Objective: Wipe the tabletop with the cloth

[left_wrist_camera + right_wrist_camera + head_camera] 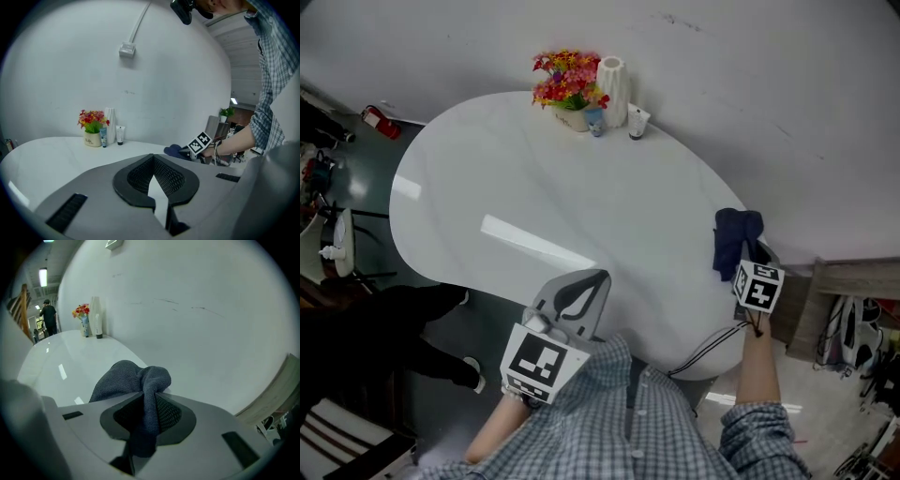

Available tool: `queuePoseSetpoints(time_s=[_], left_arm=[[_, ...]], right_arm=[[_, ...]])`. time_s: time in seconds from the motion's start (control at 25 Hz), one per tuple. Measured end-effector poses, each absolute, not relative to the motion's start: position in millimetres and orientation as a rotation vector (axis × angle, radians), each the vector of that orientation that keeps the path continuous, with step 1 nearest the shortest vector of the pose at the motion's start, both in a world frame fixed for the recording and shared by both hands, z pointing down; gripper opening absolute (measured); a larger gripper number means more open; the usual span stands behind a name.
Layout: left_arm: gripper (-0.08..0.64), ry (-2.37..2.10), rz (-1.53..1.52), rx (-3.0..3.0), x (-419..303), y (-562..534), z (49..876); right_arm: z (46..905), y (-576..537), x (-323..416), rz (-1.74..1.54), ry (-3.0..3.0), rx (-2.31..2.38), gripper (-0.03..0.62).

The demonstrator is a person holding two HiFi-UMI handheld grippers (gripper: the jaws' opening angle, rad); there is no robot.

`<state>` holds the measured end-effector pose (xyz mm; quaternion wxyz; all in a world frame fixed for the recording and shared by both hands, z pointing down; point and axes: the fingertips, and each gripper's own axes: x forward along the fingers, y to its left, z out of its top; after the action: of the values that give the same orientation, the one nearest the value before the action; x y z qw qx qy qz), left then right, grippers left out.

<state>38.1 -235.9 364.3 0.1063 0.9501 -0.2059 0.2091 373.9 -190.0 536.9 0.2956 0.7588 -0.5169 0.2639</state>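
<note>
Left gripper [598, 279] is idling closed and empty at 6 o'clock while right gripper [746, 255] is pinching the cloth [733, 232] at the table's [534, 187] 3 o'clock edge for wiping.

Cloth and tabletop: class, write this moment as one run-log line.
right tool: shut on cloth | cloth position: right edge of table | left tool: shut, empty, near edge

Checked shirt [647, 422] — grey hand-held grippers [598, 276] [750, 246], black-white marker cubes [542, 361] [759, 286].
</note>
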Motion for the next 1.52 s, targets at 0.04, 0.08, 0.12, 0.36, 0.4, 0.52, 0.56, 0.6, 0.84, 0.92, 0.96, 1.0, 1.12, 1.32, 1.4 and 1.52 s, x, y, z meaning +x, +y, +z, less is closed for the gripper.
queuePoseSetpoints(time_s=[0.04, 0.08, 0.12, 0.36, 0.4, 0.52, 0.56, 0.6, 0.84, 0.92, 0.96, 1.0, 1.12, 1.32, 1.4, 1.52], left_arm=[[0.006, -0.605, 0.615, 2.795, 38, -237, 365], [0.006, -0.605, 0.613, 2.792, 37, -237, 365], [0.006, -0.606, 0.610, 2.790, 36, -239, 364], [0.006, -0.599, 0.606, 2.787, 28, -248, 367], [0.006, -0.603, 0.599, 2.785, 26, -250, 366], [0.006, -0.612, 0.599, 2.770, 16, -257, 368], [0.006, -0.619, 0.598, 2.764, 13, -260, 369], [0.006, -0.627, 0.598, 2.760, 10, -263, 370], [0.006, -0.687, 0.600, 2.743, -13, -284, 372], [0.006, -0.704, 0.604, 2.734, -22, -289, 374], [0.006, -0.710, 0.607, 2.728, -27, -291, 375], [0.006, -0.715, 0.609, 2.721, -31, -293, 377], [0.006, -0.726, 0.605, 2.708, -41, -300, 379], [0.006, -0.710, 0.603, 2.716, -51, -309, 380], [0.006, -0.690, 0.615, 2.713, -56, -311, 383], [0.006, -0.672, 0.617, 2.705, -62, -316, 389]], right_arm=[[537, -189, 378, 0.730, -1.363, 2.045, 0.064], [537, -189, 382, 0.765, -1.353, 2.076, 0.064], [537, -190, 385, 0.796, -1.343, 2.104, 0.064], [536, -199, 386, 0.730, -1.274, 2.078, 0.063], [536, -201, 386, 0.727, -1.264, 2.077, 0.063], [535, -213, 384, 0.717, -1.247, 2.064, 0.063], [535, -218, 383, 0.711, -1.247, 2.057, 0.063], [535, -224, 382, 0.706, -1.247, 2.050, 0.063], [533, -259, 374, 0.667, -1.238, 2.010, 0.063], [532, -273, 369, 0.655, -1.248, 2.011, 0.063], [532, -280, 366, 0.653, -1.257, 2.010, 0.063], [531, -286, 362, 0.650, -1.266, 2.006, 0.063], [531, -302, 351, 0.640, -1.294, 1.986, 0.063], [529, -327, 328, 0.604, -1.334, 1.987, 0.063], [529, -338, 316, 0.589, -1.361, 1.977, 0.063], [529, -353, 293, 0.562, -1.417, 1.928, 0.063]])
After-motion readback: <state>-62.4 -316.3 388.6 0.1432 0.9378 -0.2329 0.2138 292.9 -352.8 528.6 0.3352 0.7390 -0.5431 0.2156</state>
